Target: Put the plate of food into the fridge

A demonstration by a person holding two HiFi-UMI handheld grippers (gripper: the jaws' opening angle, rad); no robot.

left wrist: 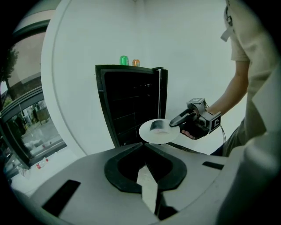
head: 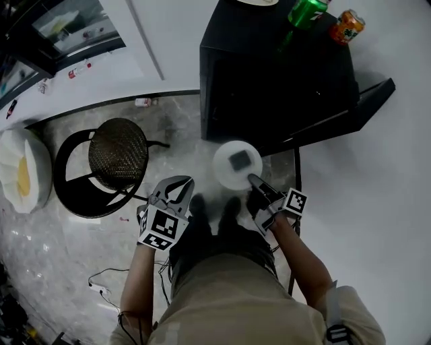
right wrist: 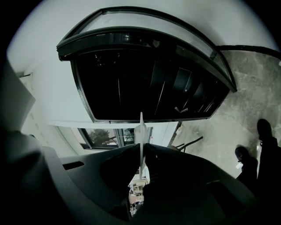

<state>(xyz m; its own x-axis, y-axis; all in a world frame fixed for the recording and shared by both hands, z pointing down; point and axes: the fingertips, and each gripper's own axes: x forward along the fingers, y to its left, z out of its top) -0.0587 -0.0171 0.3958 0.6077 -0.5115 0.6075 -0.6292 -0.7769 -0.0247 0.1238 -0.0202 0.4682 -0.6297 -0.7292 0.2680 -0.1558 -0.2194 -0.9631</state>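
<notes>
The round white plate [head: 232, 174] is held level in the air just in front of the low black fridge [head: 269, 74], above the grey marbled floor [head: 74, 249]. The right gripper [head: 256, 182] has its fingers clamped on the plate's near rim. In the right gripper view the plate shows only as a thin white edge between them. On the plate lies one dark grey block of food [head: 240, 160]; what kind it is cannot be made out. The left gripper [left wrist: 143, 145] hangs apart at the person's left, its fingers closed on nothing. The fridge door [head: 367, 101] stands open, but the inside is too dark to show shelves clearly. A green can [head: 306, 12] and an orange can [head: 347, 25] stand on the fridge top, the green one cut off by the frame. A black stool with a round woven seat [head: 118, 152] stands left of the fridge.
</notes>
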